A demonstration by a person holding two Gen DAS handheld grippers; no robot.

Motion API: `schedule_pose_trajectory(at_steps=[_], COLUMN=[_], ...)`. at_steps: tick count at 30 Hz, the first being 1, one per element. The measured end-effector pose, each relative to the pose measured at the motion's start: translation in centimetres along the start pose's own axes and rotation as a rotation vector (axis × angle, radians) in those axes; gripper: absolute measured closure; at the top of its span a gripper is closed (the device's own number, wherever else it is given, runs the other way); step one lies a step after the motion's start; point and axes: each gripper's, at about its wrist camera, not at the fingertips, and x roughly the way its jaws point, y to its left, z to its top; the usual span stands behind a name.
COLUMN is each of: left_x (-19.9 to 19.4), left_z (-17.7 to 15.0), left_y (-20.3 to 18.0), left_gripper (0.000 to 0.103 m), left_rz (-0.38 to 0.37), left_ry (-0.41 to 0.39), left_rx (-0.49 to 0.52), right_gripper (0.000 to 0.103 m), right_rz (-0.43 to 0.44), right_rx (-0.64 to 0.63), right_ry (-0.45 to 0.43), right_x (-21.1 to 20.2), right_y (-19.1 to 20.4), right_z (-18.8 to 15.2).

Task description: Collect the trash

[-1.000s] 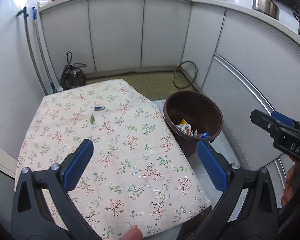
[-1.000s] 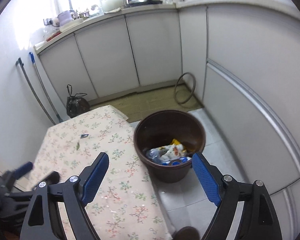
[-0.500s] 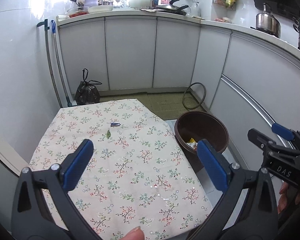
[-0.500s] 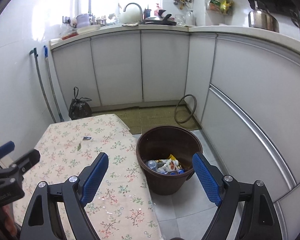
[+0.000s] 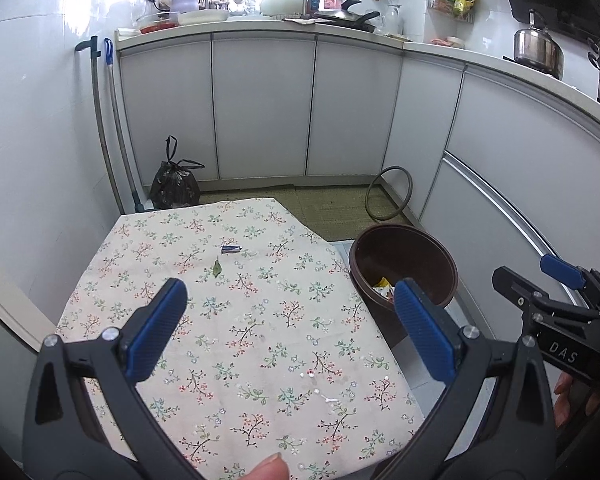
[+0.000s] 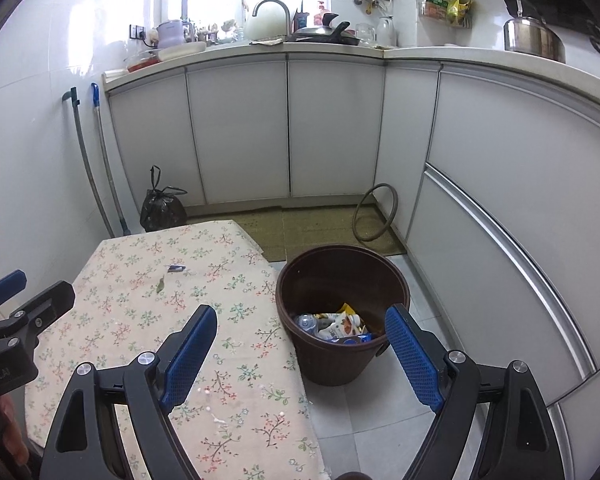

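floral cloth table [image 5: 260, 340] beside brown bin [image 6: 342, 276], white cabinets [image 5: 264, 108] behind.

Tablecloth [image 5: 260, 320]: beige, small floral sprig print in red, green and blue.
Bin [image 6: 342, 276]: dark brown.
Wrapper scrap [image 5: 231, 248]: dark blue, ahead of the left gripper.
Leaf [image 5: 217, 268]: green.
Left gripper [image 5: 290, 320]: black frame, blue pads.
Right gripper [image 6: 300, 344]: black frame, blue pads.
Tied bag [image 5: 175, 188]: black.
Cabinet doors [image 5: 260, 108]: pale grey-white.
Floor mat [image 6: 324, 226]: olive green.

Both views downward, sharing table [image 5: 260, 320]
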Motion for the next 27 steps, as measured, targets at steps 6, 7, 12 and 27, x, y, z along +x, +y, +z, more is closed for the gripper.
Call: schedule_pose_trajectory(at_steps=[6, 7, 12, 27], left_x=[0.11, 0.12, -0.01, -0.09], left_z=[0.03, 0.06, 0.09, 0.02], left_y=[-0.04, -0.07, -0.09, -0.30], left_gripper=[0.000, 0.000, 0.000, 0.000], left_rz=[0.002, 0.003, -0.004, -0.005], left_ry=[0.004, 0.003, -0.002, -0.001], left_rx=[0.006, 0.007, 0.004, 0.000], right_gripper=[0.015, 0.015, 0.015, 0.015], right_rz=[0.004, 0.004, 0.001, -0.006], right_rx=[0.005, 0.004, 0.004, 0.014], right_ry=[0.001, 0.001, -0.002, -0.015], right_x=[0.03, 0.03, -0.07, -0.38], right_y=[-0.06, -0.07, 0.04, 0.38], right_z=[0.01, 0.01, 0.00, 0.18])
